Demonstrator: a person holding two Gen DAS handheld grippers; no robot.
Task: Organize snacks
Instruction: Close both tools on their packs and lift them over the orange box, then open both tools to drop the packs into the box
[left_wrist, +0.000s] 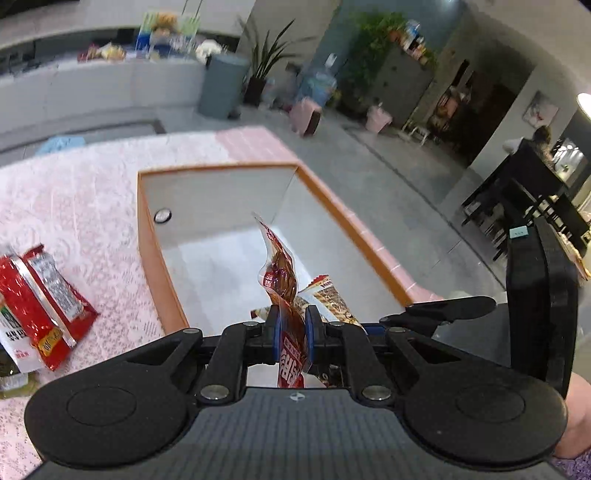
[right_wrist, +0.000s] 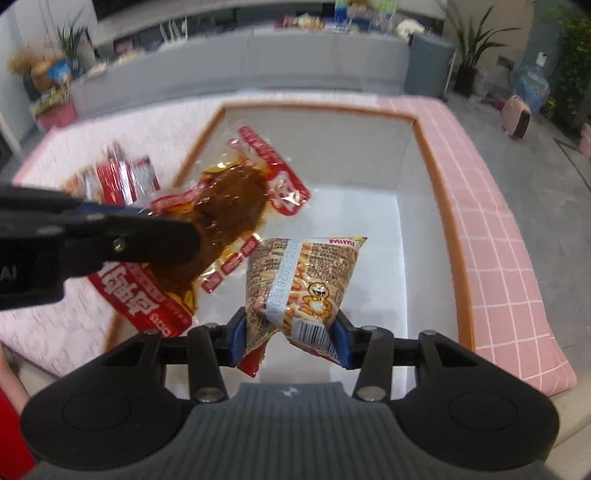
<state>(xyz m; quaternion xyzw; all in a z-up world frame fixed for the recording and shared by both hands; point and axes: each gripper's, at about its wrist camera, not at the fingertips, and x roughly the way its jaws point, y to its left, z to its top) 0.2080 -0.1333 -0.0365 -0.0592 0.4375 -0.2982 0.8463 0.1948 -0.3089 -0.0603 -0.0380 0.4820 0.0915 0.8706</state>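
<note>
My left gripper (left_wrist: 291, 328) is shut on a clear red-edged packet of brown meat snack (left_wrist: 280, 273), held edge-on over the orange-rimmed white box (left_wrist: 221, 168). The same packet (right_wrist: 232, 199) shows in the right wrist view, with the left gripper (right_wrist: 184, 236) coming in from the left. My right gripper (right_wrist: 291, 332) is shut on an orange Mimi snack bag (right_wrist: 306, 280), held above the box (right_wrist: 436, 147) interior. The bag (left_wrist: 332, 299) also shows in the left wrist view, just right of the meat packet.
Red snack packets (left_wrist: 40, 299) lie on the pink lace tablecloth (left_wrist: 74, 192) left of the box; they show blurred in the right wrist view (right_wrist: 122, 177). The table's right edge (right_wrist: 517, 258) drops to a grey floor. A counter and a bin stand behind.
</note>
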